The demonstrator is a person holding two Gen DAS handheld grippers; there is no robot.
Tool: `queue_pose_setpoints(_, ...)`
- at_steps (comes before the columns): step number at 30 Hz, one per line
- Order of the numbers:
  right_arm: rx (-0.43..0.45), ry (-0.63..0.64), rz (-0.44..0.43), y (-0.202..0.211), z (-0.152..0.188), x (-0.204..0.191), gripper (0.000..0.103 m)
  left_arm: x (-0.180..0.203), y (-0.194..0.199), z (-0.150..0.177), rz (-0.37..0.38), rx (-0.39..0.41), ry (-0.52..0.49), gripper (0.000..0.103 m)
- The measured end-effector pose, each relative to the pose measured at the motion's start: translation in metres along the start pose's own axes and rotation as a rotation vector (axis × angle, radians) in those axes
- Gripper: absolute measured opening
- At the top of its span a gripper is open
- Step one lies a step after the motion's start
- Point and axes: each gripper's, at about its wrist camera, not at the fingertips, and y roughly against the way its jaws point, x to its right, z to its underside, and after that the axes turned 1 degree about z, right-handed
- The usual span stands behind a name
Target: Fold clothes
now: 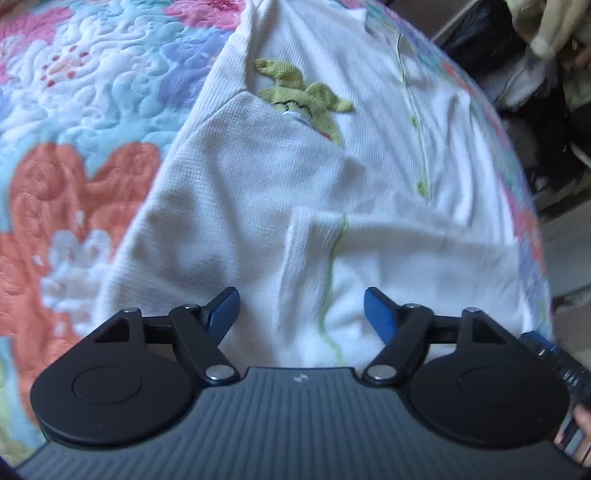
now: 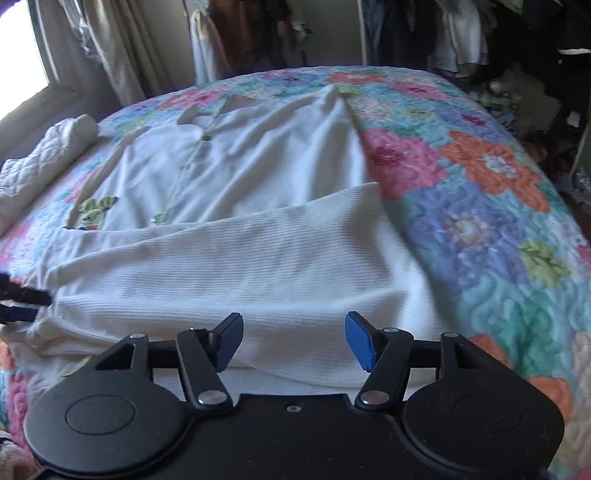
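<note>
Left gripper (image 1: pixel 301 314): blue-padded jaws stood spread wide, gripping nothing, poised just above the near hem of the garment.

Right gripper (image 2: pixel 294 340): jaws likewise parted and empty, hovering over the folded-up lower edge of the same piece.

White shirt (image 2: pixel 236 236): waffle-knit, lying on the bed, its bottom portion turned up over the body in a broad band. A lime-green stitched edge (image 1: pixel 328 291) ran along the fold nearest the left gripper.

Green frog appliqué (image 1: pixel 306 99): sewn to the chest, beside the button placket (image 1: pixel 419 147) with green buttons.

Collar (image 2: pixel 207 112): at the far end of the shirt, lying open.

Floral quilt (image 2: pixel 480 206): orange, pink and blue flowers, beneath the shirt on all sides.

White quilted bundle (image 2: pixel 48 155): rolled, at the far-left edge of the bed.

Hanging clothes (image 2: pixel 458 33): dim, beyond the bed.
</note>
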Motion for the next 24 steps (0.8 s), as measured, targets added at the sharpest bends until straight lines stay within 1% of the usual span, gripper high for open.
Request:
queue_pose_setpoints(1, 0.003, 0.004, -0.006, -0.004, -0.002, -0.002, 0.066, 0.006, 0.001, 0.002, -0.018, 0.043, -0.023, 0.013)
queue_pose_setpoints(2, 0.008, 0.014, -0.018, -0.008, -0.003, -0.006, 0.066, 0.015, 0.005, 0.006, -0.048, 0.111, -0.044, 0.003)
queue_pose_setpoints(4, 0.018, 0.041, -0.044, -0.017, -0.006, -0.011, 0.066, 0.031, 0.017, 0.012, -0.095, 0.246, -0.093, 0.003)
queue_pose_setpoints(6, 0.025, 0.077, -0.046, -0.026, -0.008, -0.015, 0.066, 0.044, 0.041, 0.015, -0.112, 0.377, -0.154, 0.003)
queue_pose_setpoints(7, 0.024, 0.092, -0.039, -0.03, -0.009, -0.017, 0.066, 0.049, 0.052, 0.016, -0.123, 0.422, -0.177, 0.003)
queue_pose_setpoints(8, 0.016, 0.086, -0.033, -0.034, -0.008, -0.016, 0.066, 0.049, 0.056, 0.017, -0.141, 0.43, -0.184, 0.003)
queue_pose_setpoints(10, -0.063, 0.063, -0.032, -0.044, -0.003, -0.013, 0.07, 0.041, 0.054, 0.017, -0.186, 0.396, -0.172, 0.004)
queue_pose_setpoints(11, -0.075, 0.096, -0.014, -0.045, 0.001, -0.017, 0.07, 0.034, 0.043, 0.015, -0.208, 0.337, -0.154, 0.005)
queue_pose_setpoints(13, -0.088, 0.177, 0.026, -0.047, 0.008, -0.027, 0.072, 0.017, 0.017, 0.011, -0.247, 0.189, -0.106, 0.005)
queue_pose_setpoints(14, -0.092, 0.22, 0.051, -0.046, 0.009, -0.033, 0.073, 0.013, 0.009, 0.01, -0.258, 0.15, -0.087, 0.006)
queue_pose_setpoints(15, -0.089, 0.242, 0.078, -0.044, 0.009, -0.038, 0.076, 0.011, 0.006, 0.009, -0.262, 0.132, -0.08, 0.006)
queue_pose_setpoints(16, -0.084, 0.259, 0.106, -0.042, 0.008, -0.041, 0.077, 0.012, 0.007, 0.01, -0.264, 0.132, -0.088, 0.007)
queue_pose_setpoints(18, -0.055, 0.255, 0.112, -0.036, 0.007, -0.04, 0.077, 0.02, 0.018, 0.011, -0.266, 0.17, -0.13, 0.02)
queue_pose_setpoints(19, -0.047, 0.246, 0.111, -0.033, 0.006, -0.037, 0.077, 0.022, 0.024, 0.012, -0.27, 0.186, -0.147, 0.038)
queue_pose_setpoints(20, -0.054, 0.236, 0.129, -0.034, 0.006, -0.032, 0.077, 0.023, 0.03, 0.014, -0.276, 0.198, -0.159, 0.051)
queue_pose_setpoints(22, -0.073, 0.217, 0.169, -0.037, 0.005, -0.022, 0.077, 0.022, 0.031, 0.013, -0.262, 0.177, -0.164, 0.053)
queue_pose_setpoints(24, -0.095, 0.176, 0.263, -0.044, 0.005, -0.004, 0.078, 0.02, 0.03, 0.011, -0.24, 0.142, -0.163, 0.055)
